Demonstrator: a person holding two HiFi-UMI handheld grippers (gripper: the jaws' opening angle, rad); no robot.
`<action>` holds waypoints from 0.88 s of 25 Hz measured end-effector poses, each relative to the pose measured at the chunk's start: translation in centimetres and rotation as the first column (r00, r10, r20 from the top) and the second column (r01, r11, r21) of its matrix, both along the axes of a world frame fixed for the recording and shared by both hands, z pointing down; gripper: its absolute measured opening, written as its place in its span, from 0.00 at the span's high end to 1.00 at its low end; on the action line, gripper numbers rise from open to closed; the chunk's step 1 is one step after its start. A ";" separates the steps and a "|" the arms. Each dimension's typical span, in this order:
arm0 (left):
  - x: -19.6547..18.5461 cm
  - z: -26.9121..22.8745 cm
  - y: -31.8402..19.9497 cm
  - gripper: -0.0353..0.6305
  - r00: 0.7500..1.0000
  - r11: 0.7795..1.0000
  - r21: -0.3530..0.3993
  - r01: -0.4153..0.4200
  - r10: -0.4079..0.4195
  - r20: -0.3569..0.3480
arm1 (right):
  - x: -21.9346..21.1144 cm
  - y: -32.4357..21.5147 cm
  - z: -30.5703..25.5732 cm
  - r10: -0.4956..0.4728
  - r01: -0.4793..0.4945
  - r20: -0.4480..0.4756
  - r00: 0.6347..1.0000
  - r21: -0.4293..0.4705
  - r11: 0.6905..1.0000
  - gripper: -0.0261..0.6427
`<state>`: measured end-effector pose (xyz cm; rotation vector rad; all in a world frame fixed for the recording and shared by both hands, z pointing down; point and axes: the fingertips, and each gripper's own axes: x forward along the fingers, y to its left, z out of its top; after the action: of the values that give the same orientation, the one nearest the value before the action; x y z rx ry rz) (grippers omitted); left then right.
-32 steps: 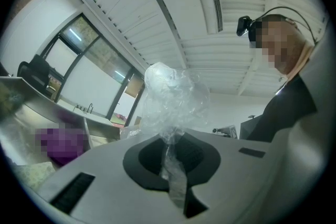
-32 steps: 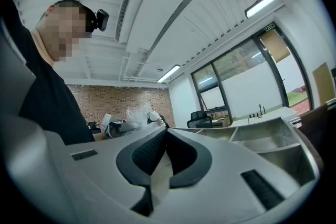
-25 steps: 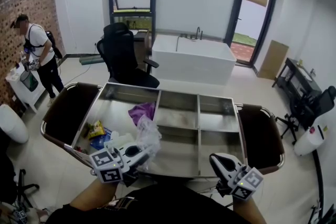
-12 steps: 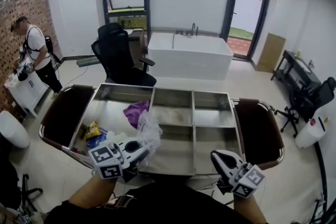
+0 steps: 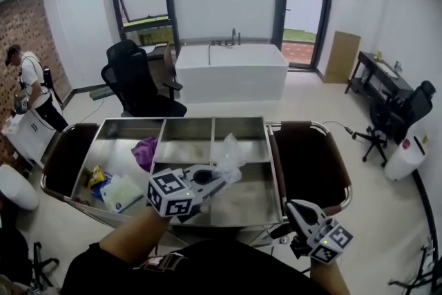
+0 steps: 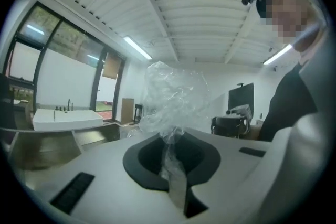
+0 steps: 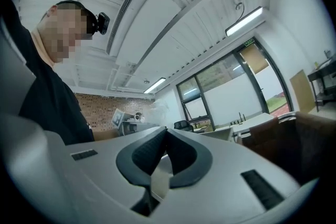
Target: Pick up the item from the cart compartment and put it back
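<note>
The clear plastic bag (image 5: 228, 150), pinched by a thin twist in the fully closed left hand-held gripper (image 5: 222, 180), is held over the right-hand compartments of the cart (image 5: 181, 120), the right hand-held gripper (image 5: 295, 209) closed and empty; the slick film may slip free.

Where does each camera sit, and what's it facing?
Head view: on the head, facing down at the cart; forearms, left hand-held gripper and right hand-held gripper show.
Left gripper view: on the left one, looking up along jaws shut on a plastic bag; torso shows.
Right gripper view: on the right one, looking up past empty shut jaws; torso shows.
Shared by head and left gripper views: the bag.
</note>
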<state>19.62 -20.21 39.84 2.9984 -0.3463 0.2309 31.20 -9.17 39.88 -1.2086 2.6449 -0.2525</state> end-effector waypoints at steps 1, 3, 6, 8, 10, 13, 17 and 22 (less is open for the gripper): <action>1.8 1.6 -0.3 0.95 0.996 1.000 0.026 -0.001 -0.001 0.090 | 1.4 0.5 0.4 0.017 -0.017 -0.003 1.000 -0.004 1.000 0.97; 4.3 6.0 -1.5 0.95 0.935 0.991 0.130 -0.009 -0.038 0.352 | 4.0 1.4 1.0 0.049 -0.049 -0.003 0.999 -0.008 0.999 0.97; 5.0 13.3 -2.5 0.94 0.722 0.971 0.219 -0.101 -0.079 0.687 | 6.7 2.6 1.7 0.087 -0.087 0.009 0.996 -0.008 0.996 0.97; 5.3 15.6 -1.6 0.90 0.644 0.974 0.161 -0.160 -0.021 0.765 | 7.9 3.2 2.1 0.106 -0.106 0.020 0.994 -0.010 0.994 0.97; 5.7 16.7 0.0 0.76 0.596 0.974 0.070 -0.215 0.074 0.800 | 8.7 3.4 2.4 0.122 -0.121 0.029 0.992 -0.015 0.992 0.97; 5.4 18.4 1.0 0.50 0.516 0.964 0.001 -0.264 0.140 0.845 | 8.8 3.6 2.4 0.134 -0.133 0.033 0.990 -0.018 0.991 0.97; 5.4 17.3 1.1 0.38 0.567 0.963 0.036 -0.268 0.127 0.814 | 8.0 3.2 2.1 0.125 -0.125 0.025 0.992 -0.006 0.992 0.97; 4.4 7.1 1.1 0.37 0.893 0.981 0.113 -0.159 0.094 0.441 | 3.6 1.8 1.2 0.086 -0.086 0.001 0.996 0.011 0.996 0.97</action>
<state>24.01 -19.07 46.98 3.0909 -0.2087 0.9360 34.79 -7.41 41.10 -1.3146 2.5828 -0.2230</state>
